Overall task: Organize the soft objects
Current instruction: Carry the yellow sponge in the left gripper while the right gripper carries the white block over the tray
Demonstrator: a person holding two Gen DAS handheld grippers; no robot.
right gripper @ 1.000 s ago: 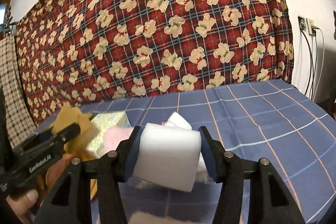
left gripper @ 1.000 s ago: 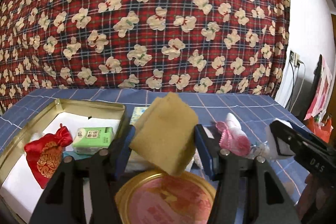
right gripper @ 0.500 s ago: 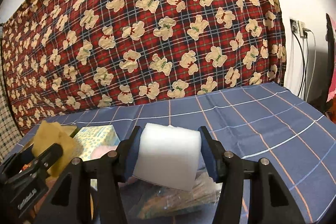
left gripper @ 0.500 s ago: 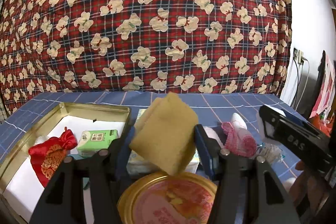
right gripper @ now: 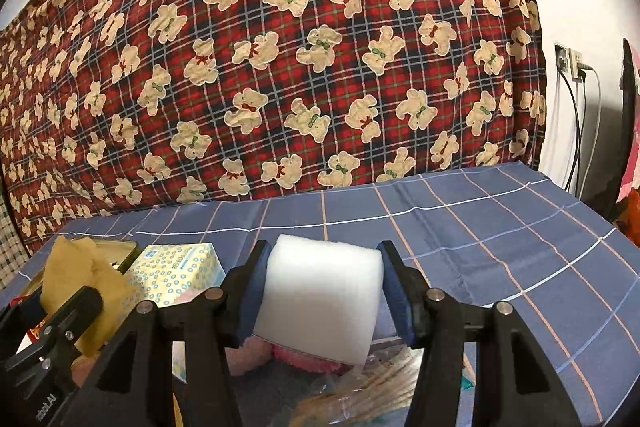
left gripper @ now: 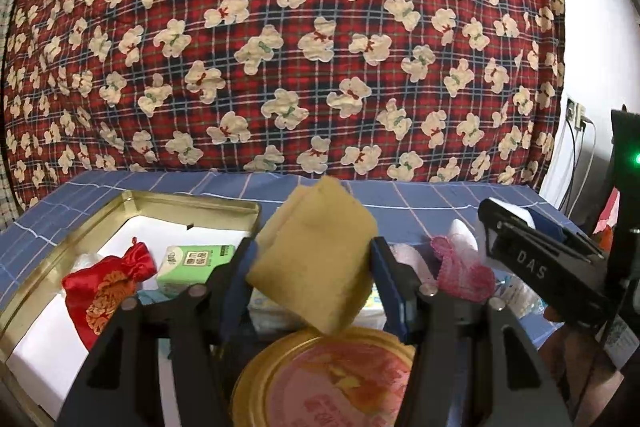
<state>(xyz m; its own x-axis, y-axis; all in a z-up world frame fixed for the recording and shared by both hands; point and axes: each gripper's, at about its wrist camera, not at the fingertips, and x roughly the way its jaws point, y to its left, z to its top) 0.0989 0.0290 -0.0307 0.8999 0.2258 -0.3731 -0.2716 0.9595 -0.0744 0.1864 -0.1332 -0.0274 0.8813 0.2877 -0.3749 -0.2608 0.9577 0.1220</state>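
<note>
Left claw [left gripper: 314, 263]: clamped on the tan sponge [left gripper: 316, 255], pads pressing both sides, sponge tilted and held in the air.
Right claw [right gripper: 322, 289]: clamped on the white foam block [right gripper: 322, 297], pads tight on left and right faces, block lifted off the worktop.
Tan sponge position: above the round gold-rimmed lid [left gripper: 336, 379], just right of the gold tin box [left gripper: 192, 201]; also seen at far left in the right wrist view.
White foam block position: over the pink knitted item [right gripper: 308, 361] and a clear plastic packet [right gripper: 372, 383]; only a sliver of it shows behind the right claw in the left wrist view.
Gold tin box: open, white lining, holds a red embroidered pouch [left gripper: 106, 291] and a green tissue pack [left gripper: 192, 263], the two side by side.
Patterned tissue pack [right gripper: 176, 273]: lies on the worktop just right of the tin, behind the left claw.
Pink knitted item, left view: right of the left claw, next to a white roll-like thing, too hidden to name.
Worktop [right gripper: 480, 227]: covered in blue checked cloth.
Backdrop: red plaid bear-print fabric [left gripper: 300, 39] hangs behind the worktop.
Wall: white, socket with cables [right gripper: 572, 63] at right.
</note>
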